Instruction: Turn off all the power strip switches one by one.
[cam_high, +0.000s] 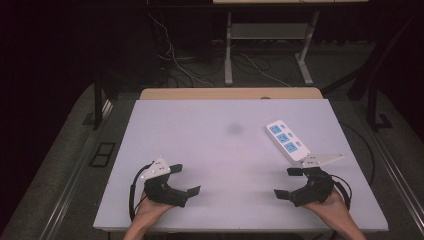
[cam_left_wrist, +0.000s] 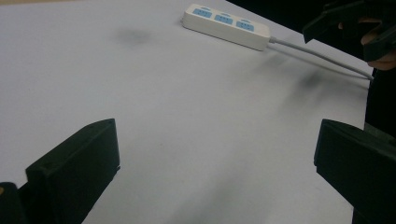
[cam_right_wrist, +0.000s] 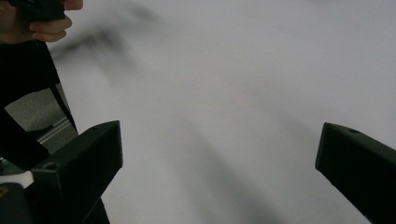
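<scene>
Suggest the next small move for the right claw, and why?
Probably swing the right claw forward toward the power strip. Both claws are open and empty, the left claw is farther off, and the strip lies flat just beyond the right one on the table.

The strip (cam_high: 286, 140) has its near end hidden behind the right gripper's grey plate (cam_high: 322, 159) in the high view, its cord (cam_left_wrist: 322, 58) runs off the table edge in the left gripper view, and the table (cam_right_wrist: 243, 93) is blurred in the right gripper view.
</scene>
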